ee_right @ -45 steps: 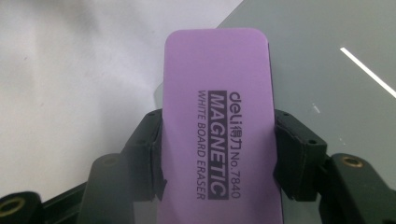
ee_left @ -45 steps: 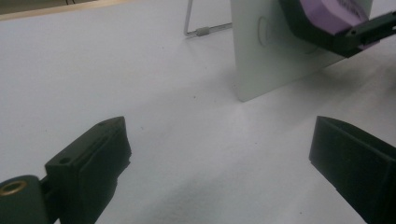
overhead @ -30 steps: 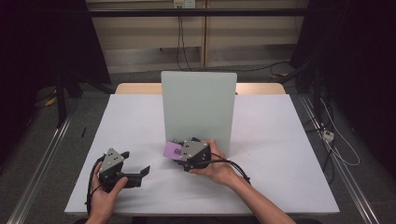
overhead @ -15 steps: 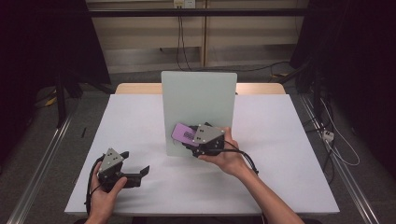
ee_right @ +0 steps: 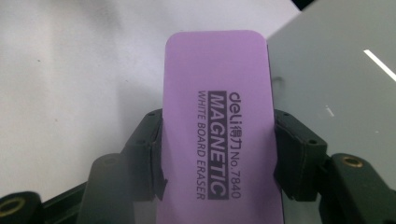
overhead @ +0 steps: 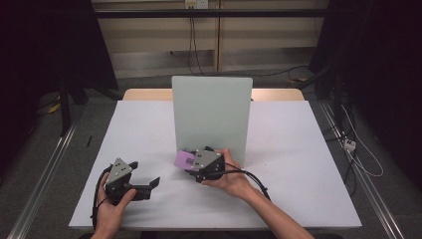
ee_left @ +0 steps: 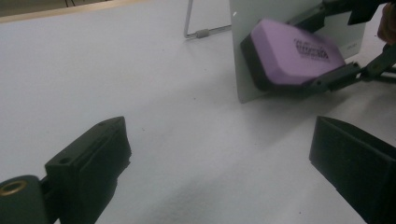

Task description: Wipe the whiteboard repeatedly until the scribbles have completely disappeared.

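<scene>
- Clamping a purple eraser by its long sides, the right tongs hold it low against the upright whiteboard, probably to wipe it.
- Left tongs rest released on the bench, holding nothing.
- White bench top; dark room, cables on the floor behind.

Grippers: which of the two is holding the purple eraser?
The right gripper. Its jaws are shut on the purple eraser by the upright white board. The left gripper rests on the table with open jaws and nothing between them.
</scene>
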The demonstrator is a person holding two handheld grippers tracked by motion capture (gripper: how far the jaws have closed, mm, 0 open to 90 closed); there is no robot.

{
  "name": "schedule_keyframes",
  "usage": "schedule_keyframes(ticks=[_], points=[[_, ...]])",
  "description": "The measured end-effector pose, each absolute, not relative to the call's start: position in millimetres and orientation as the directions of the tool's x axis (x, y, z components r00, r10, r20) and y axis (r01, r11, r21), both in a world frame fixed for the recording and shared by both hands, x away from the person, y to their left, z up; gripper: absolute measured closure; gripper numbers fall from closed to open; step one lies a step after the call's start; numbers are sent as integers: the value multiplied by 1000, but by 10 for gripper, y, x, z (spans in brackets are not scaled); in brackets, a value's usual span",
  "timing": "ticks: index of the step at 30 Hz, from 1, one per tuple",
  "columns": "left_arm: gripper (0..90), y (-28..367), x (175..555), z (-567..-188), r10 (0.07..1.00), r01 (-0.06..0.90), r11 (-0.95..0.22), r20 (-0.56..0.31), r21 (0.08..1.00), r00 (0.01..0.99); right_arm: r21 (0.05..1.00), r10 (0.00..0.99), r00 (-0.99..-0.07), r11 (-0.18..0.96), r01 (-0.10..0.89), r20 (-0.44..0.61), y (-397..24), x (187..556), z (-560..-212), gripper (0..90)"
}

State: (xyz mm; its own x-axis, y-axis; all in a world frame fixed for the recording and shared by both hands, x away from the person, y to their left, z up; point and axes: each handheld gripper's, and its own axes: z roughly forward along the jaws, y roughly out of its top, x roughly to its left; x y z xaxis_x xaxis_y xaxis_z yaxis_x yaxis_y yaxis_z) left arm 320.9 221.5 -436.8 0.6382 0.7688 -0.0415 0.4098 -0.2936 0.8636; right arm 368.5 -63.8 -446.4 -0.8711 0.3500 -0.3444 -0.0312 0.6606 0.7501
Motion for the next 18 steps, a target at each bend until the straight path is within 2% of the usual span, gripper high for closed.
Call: schedule_keyframes(ticks=[8, 18], points=[[48, 2216, 3208, -4367, 768, 412, -291, -46, 863, 639, 743, 330, -878, 667, -42, -346, -407, 3722, -4480, 418], [48, 2217, 3206, -4367, 770, 413, -287, -48, 864, 636, 798, 431, -823, 601, -44, -370, -486, 3861, -4041, 417]])
